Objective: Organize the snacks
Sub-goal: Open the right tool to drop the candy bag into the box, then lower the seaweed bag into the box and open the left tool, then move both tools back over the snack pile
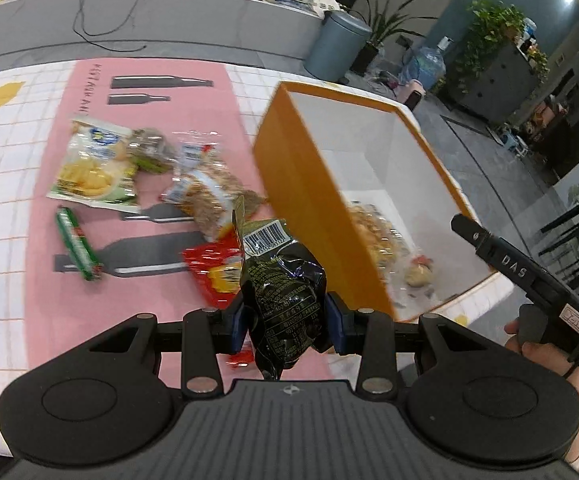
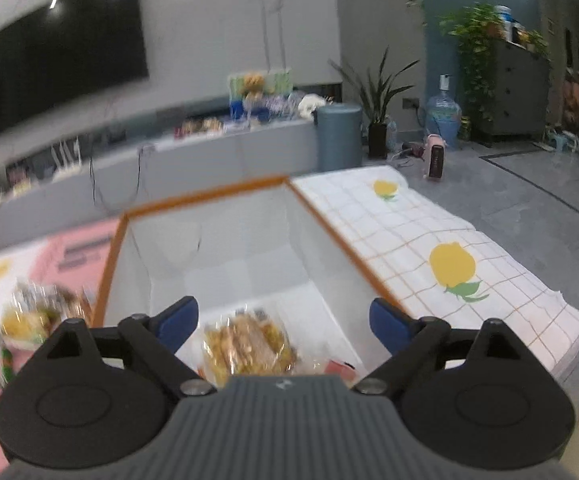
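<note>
Only the left wrist view shows the left gripper (image 1: 287,326) pinching a crinkled black foil snack packet (image 1: 285,292) beside the orange-walled cardboard box (image 1: 309,200), while the right gripper (image 2: 283,326) hangs spread wide and empty over the clear-wrapped pastry pack (image 2: 247,346) inside.

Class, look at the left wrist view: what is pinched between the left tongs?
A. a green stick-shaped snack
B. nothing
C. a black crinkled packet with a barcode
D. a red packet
C: the left tongs have their blue pads pressed on either side of the black packet, whose barcode label shows at its top; the orange box stands just beyond.
</note>
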